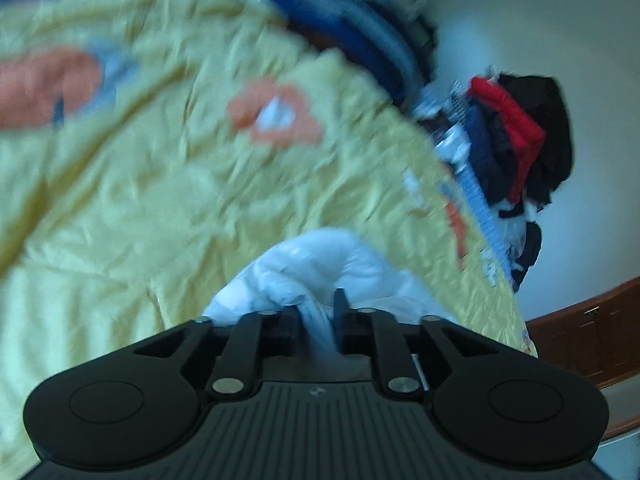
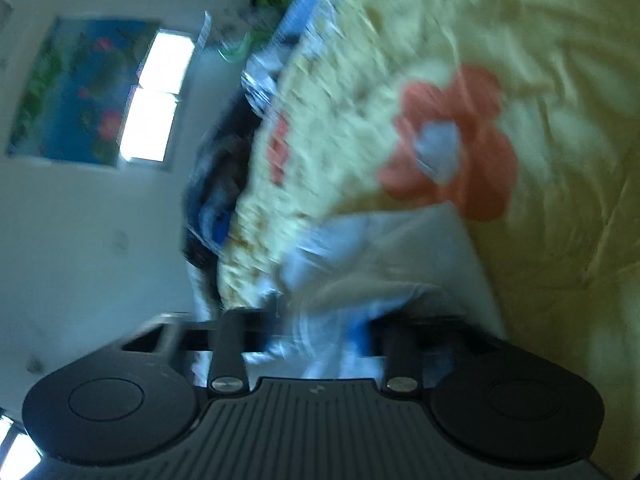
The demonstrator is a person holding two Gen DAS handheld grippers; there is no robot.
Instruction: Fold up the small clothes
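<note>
Two grippers grip one white garment (image 1: 320, 264) over a yellow bedspread (image 1: 140, 208) with orange flowers (image 1: 276, 114). Left gripper (image 1: 318, 312) has its fingers pinched tight on a bunched fold; right gripper (image 2: 320, 320), blurred, is closed on the cloth too. A pile of dark and red clothes (image 1: 520, 140) sits past the bed's far edge, against the wall
</note>
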